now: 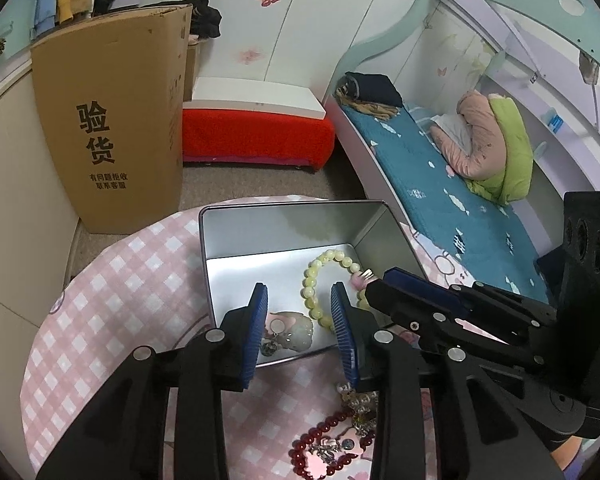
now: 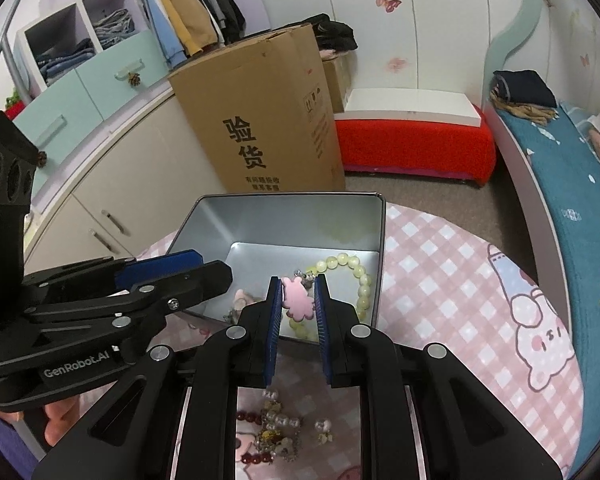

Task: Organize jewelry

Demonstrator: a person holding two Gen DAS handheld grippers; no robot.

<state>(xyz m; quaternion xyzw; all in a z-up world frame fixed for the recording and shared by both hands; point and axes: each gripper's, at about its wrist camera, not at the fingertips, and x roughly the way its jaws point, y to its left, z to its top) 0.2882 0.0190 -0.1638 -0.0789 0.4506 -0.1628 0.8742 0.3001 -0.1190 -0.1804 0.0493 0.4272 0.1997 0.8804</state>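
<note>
left wrist: close, angled down over tin (image 1: 216, 240), from its left
right wrist: close, angled down, from right
shared: tin, cardboard box (image 1: 112, 128)

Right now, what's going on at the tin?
A person is sorting jewelry into the open metal tin. The right claw holds a pink bear charm over it. The left claw hangs open above a pale pendant in the tin, beside the yellow bead bracelet. A red bead bracelet waits on the cloth.

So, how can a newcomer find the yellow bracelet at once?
Look at the open metal tin on the pink checked cloth. The bracelet lies inside, on the tin's floor. It is the only ring of pale yellow-green beads; the red bead strand lies outside.
</note>
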